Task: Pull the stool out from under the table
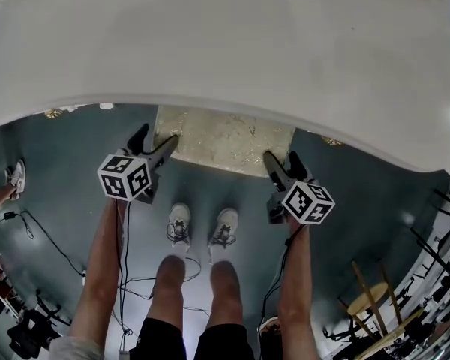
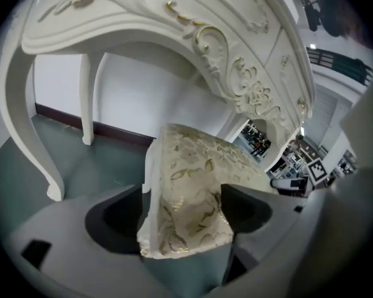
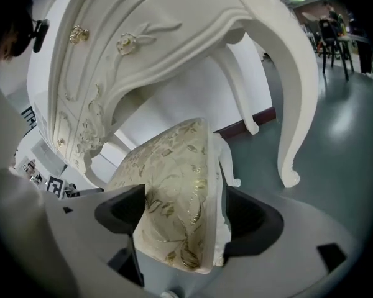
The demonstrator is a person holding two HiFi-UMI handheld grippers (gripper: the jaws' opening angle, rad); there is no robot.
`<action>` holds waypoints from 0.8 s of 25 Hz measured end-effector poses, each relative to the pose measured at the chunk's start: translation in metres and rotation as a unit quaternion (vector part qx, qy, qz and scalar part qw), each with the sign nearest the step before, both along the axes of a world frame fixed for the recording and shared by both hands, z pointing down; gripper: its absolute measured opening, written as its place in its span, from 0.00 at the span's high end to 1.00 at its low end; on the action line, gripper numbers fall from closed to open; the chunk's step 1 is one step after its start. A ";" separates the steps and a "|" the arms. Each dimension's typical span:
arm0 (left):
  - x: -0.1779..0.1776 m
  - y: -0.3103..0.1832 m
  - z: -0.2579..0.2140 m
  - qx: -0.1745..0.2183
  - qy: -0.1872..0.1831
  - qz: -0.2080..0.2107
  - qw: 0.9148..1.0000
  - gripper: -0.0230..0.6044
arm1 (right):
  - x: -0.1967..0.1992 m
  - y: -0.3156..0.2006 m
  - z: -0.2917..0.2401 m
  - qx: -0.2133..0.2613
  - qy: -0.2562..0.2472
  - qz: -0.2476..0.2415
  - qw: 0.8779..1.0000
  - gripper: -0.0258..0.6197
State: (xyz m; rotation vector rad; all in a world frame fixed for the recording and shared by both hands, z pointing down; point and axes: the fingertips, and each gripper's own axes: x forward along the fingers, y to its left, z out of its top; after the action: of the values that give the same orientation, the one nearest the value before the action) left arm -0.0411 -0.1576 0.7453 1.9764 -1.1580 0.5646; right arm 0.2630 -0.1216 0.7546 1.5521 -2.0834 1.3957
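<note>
- Nearest to you, at the bottom of the head view, your legs and white shoes (image 1: pixel 202 225) stand on the grey-green floor (image 1: pixel 52 163). Black cables (image 1: pixel 52 247) trail at lower left.
- Just above the shoes, your left gripper (image 1: pixel 156 139) sits left of centre and your right gripper (image 1: pixel 282 158) right of centre. Both point toward the top of the frame.
- Your left gripper's jaws are spread wide and straddle one near corner of the stool (image 1: pixel 225 142). In the left gripper view a dark gap shows beside the cushion on the frame's left side, so nothing is clamped.
- Your right gripper's jaws are spread just as wide, with the stool's other near corner between them and not squeezed.
- The stool has a cream cushion with a gold floral pattern and lies at the centre of the head view. Its near edge shows between the two grippers, and the rest is tucked beneath the table (image 1: pixel 225 43).
- Farthest off, the white table top fills the upper half of the head view. The gripper views show its carved, gilt-touched apron and its curved legs (image 3: pixel 295 104) beyond the stool.
</note>
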 end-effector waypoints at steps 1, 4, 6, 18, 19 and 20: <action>-0.001 -0.001 0.002 -0.002 0.006 -0.001 1.000 0.36 | -0.001 -0.001 0.002 -0.004 -0.009 0.000 1.000 0.35; -0.001 -0.005 0.008 -0.009 0.031 0.001 0.999 0.34 | -0.005 -0.005 0.006 -0.010 -0.037 -0.006 0.999 0.35; 0.000 -0.006 0.012 -0.018 0.053 0.003 0.998 0.34 | -0.011 -0.008 0.007 -0.006 -0.048 -0.017 0.999 0.35; 0.008 -0.008 0.021 -0.032 0.126 0.029 0.991 0.34 | -0.016 -0.012 0.011 0.018 -0.055 -0.025 0.998 0.35; 0.007 -0.008 0.021 -0.033 0.125 0.028 0.991 0.34 | -0.016 -0.012 0.011 0.019 -0.052 -0.024 0.998 0.35; 0.007 -0.008 0.020 -0.034 0.124 0.027 0.991 0.34 | -0.017 -0.012 0.010 0.020 -0.048 -0.023 0.998 0.35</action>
State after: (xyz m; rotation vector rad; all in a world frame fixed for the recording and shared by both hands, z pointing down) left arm -0.0344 -0.1657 0.7653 1.9615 -0.9229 0.3679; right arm 0.2464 -0.1332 0.7647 1.4692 -2.2018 1.4475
